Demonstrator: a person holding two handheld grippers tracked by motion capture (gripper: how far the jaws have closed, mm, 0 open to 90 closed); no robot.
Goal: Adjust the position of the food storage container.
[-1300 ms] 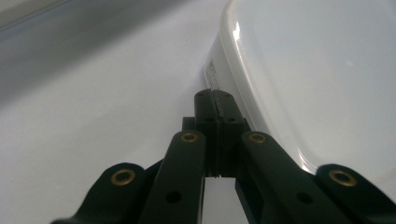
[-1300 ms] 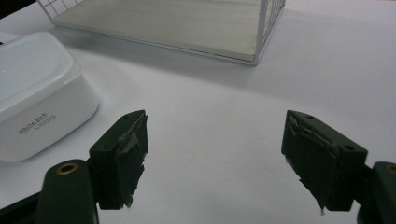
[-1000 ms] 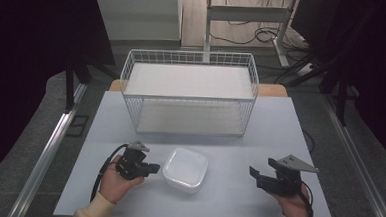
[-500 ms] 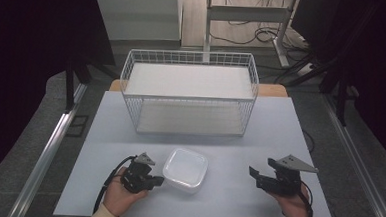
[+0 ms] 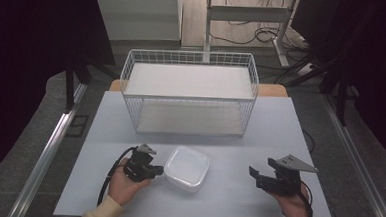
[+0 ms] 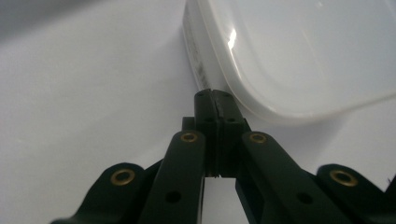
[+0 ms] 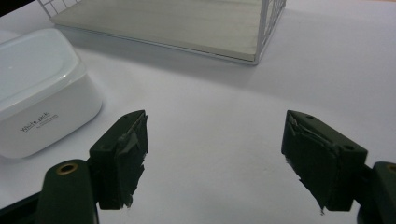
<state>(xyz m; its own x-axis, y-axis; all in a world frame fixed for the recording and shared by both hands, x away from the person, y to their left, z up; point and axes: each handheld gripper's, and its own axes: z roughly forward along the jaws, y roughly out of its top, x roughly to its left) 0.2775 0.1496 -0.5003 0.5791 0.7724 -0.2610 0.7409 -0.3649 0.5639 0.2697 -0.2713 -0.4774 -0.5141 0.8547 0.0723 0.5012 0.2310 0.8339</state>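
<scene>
White plastic container (image 5: 187,168), lidded, rests on the desk (image 5: 239,141) directly ahead of the left hand-held gripper (image 5: 156,170), whose jaws are pressed together with nothing between them; their tips meet the container's near edge just under the lid rim. The right hand-held gripper (image 5: 253,174) hovers well apart from the container, jaws spread wide and empty, the container lying off to its left. Beyond both grippers stands a white wire basket (image 5: 189,96), apparently holding nothing. Judged from this layout, no grasp on the container is yet made; lifting, opening or moving it remains entirely to do.
</scene>
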